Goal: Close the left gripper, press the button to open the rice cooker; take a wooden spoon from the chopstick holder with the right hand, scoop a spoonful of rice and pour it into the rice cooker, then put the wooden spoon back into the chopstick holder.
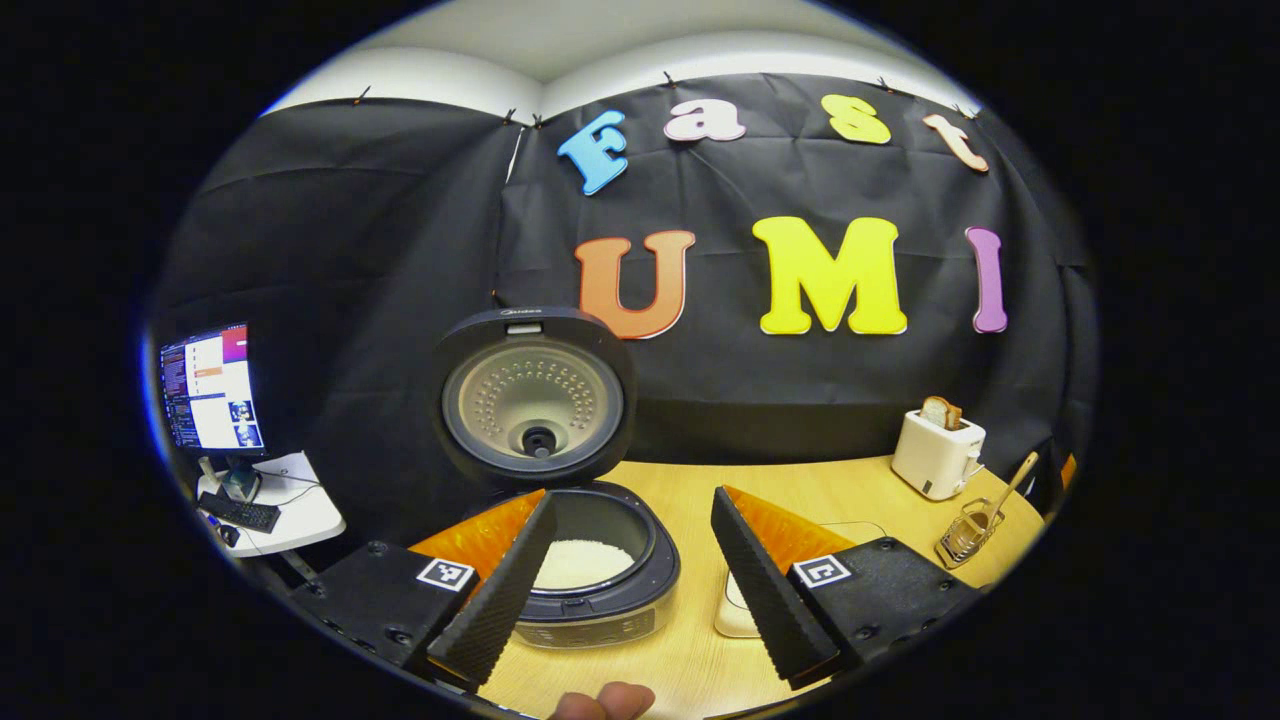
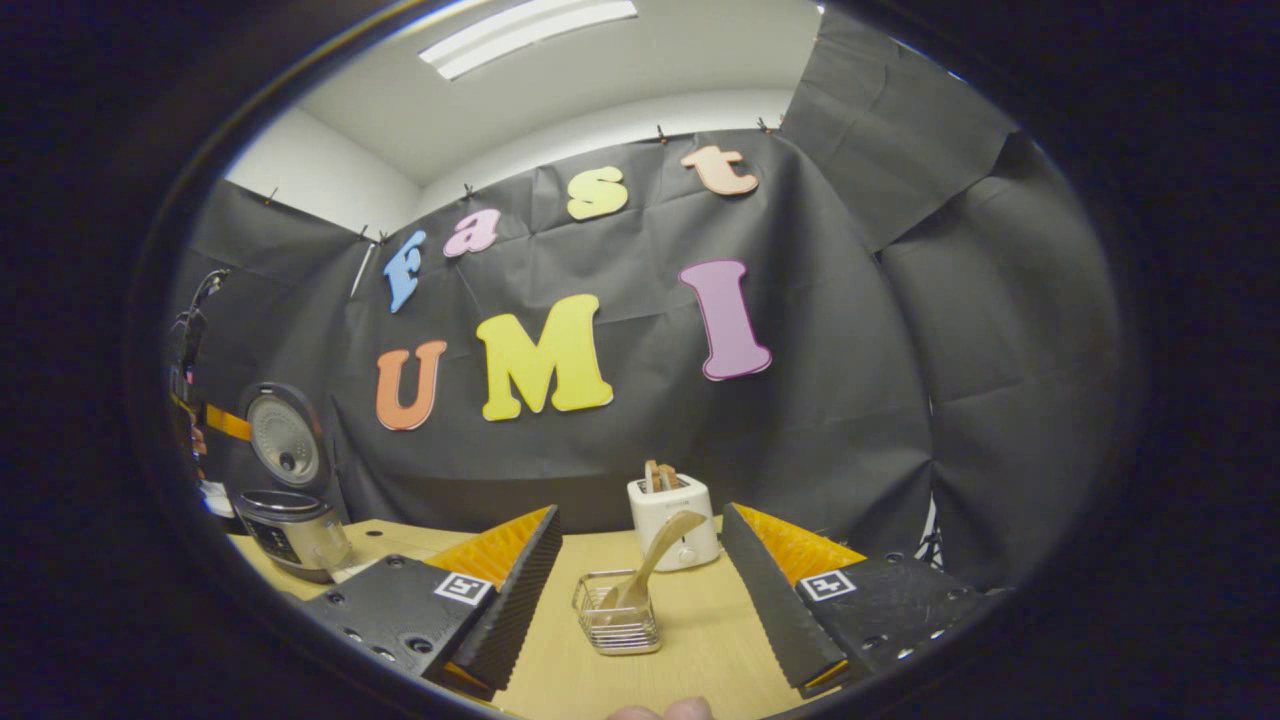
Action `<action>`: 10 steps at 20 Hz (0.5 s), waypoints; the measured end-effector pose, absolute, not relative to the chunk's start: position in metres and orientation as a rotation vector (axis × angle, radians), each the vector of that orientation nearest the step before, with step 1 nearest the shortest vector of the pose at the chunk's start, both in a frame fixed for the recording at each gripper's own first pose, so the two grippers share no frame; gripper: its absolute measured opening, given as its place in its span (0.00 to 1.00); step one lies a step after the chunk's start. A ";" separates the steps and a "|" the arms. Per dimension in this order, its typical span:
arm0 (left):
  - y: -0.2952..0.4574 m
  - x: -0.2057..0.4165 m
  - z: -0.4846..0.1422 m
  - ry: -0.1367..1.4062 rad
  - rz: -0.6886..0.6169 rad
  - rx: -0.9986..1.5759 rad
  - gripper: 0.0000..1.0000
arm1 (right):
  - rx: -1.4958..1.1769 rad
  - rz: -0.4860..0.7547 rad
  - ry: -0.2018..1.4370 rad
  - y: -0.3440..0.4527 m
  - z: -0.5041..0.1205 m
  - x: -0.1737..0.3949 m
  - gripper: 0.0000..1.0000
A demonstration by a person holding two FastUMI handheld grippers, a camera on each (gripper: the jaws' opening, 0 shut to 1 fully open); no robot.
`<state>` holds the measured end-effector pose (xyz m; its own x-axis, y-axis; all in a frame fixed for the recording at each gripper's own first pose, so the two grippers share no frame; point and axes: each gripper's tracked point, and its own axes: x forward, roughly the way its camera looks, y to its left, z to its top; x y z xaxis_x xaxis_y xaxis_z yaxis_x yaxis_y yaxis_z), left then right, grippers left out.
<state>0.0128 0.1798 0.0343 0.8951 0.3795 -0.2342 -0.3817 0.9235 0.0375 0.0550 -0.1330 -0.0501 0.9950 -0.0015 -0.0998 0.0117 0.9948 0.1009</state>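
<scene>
Rice cooker (image 1: 590, 560) lid up, rice inside; wooden spoon (image 2: 650, 560) leaning in chopstick holder (image 2: 618, 612) on counter (image 2: 700, 640). Right hand-held gripper (image 2: 640, 600) and left hand-held gripper (image 1: 630, 590) wide open, empty. Risk: gripping the tilted handle could tip the light holder

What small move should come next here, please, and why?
Probably ease the right tongs forward onto the spoon: the cooker lid already stands open, the spoon leans in the holder ahead, and the tongs are open and empty.
</scene>
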 end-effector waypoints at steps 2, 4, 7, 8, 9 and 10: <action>0.160 0.010 0.027 0.198 0.365 0.021 0.99 | 0.088 -0.012 0.132 -0.131 -0.059 0.057 0.95; 0.136 0.011 0.015 0.179 0.327 0.033 0.99 | 0.079 -0.011 0.168 -0.127 -0.067 0.058 0.95; 0.110 0.014 0.001 0.161 0.290 0.040 0.99 | 0.045 -0.018 0.202 -0.128 -0.076 0.063 0.95; 0.101 0.015 -0.003 0.157 0.272 0.036 0.99 | 0.039 -0.017 0.217 -0.128 -0.080 0.067 0.95; 0.093 0.015 -0.007 0.154 0.254 0.035 0.99 | 0.042 -0.017 0.235 -0.127 -0.084 0.070 0.95; 0.090 0.013 -0.008 0.148 0.249 0.041 0.99 | 0.048 -0.015 0.250 -0.127 -0.089 0.075 0.95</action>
